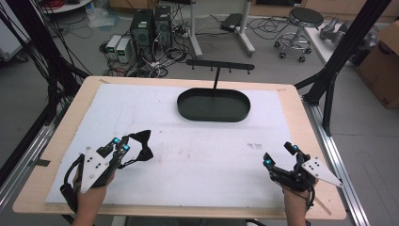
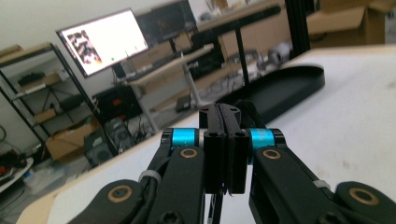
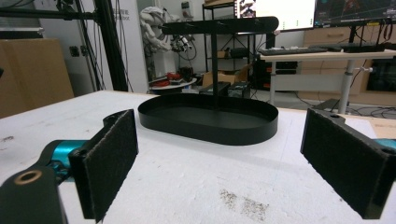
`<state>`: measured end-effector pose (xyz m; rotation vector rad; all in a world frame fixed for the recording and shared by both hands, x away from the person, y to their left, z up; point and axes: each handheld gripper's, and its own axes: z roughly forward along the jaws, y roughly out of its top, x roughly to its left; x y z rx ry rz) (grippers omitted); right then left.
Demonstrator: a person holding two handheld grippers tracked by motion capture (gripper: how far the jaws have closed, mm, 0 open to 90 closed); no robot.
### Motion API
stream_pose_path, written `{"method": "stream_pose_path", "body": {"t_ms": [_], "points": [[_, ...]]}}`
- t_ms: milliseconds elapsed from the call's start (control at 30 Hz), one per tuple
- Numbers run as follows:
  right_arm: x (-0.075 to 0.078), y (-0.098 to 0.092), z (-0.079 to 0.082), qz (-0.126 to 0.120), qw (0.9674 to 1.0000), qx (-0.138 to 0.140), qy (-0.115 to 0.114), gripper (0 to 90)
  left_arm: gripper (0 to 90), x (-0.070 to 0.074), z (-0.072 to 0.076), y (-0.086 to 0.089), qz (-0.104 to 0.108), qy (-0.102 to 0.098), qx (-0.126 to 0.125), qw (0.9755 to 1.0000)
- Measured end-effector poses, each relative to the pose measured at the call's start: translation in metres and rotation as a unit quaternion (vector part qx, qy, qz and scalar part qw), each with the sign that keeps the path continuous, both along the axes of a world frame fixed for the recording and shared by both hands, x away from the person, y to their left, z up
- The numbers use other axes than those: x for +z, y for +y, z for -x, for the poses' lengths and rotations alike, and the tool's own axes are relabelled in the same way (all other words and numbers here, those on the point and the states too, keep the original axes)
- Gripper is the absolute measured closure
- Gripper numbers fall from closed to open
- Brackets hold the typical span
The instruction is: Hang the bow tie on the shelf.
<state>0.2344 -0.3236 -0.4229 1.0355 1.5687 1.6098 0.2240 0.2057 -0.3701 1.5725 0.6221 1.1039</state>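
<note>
The left gripper (image 1: 120, 144) lay near the table's left edge, its jaws closed on a black bow tie (image 1: 141, 146) that rested on the white mat (image 1: 197, 150). Open mat spread across the middle. At the far centre stood a black oval tray (image 1: 214, 104) with an upright T-shaped stand (image 1: 219, 67). Near the right edge, the right gripper (image 1: 278, 154) was held low, jaws spread wide and empty.

A wooden table (image 1: 291, 101) covered by a white sheet (image 1: 197, 155). At 12 o'clock sits a black oval tray (image 1: 213, 105) with a T-shaped rack. At 8 o'clock, the left gripper (image 1: 120, 145) pinches a black bow tie (image 1: 142, 145). At 4 o'clock, the right gripper (image 1: 278, 155) rests with jaws apart.
</note>
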Motion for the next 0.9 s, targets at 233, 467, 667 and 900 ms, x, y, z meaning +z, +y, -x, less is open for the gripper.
{"method": "stream_pose_path", "body": {"t_ms": [233,467,667,900], "points": [[0.0,-0.004,0.0,-0.005,1.0,-0.003,-0.003,10.1,87.9,0.01,-0.018,-0.018,0.042,-0.041,-0.006,0.9983],[0.001,-0.006,0.0,-0.012,0.9999,-0.002,-0.007,10.1,88.0,0.02,-0.037,-0.029,0.064,-0.059,-0.02,0.996],[0.001,-0.005,0.0,-0.015,0.9999,-0.003,-0.002,10.1,87.9,0.034,-0.06,-0.047,0.073,-0.084,-0.049,0.9925],[0.001,-0.006,0.0,-0.014,0.9999,-0.003,-0.006,10.1,88.0,0.046,-0.082,-0.066,0.066,-0.098,-0.072,0.9904]]}}
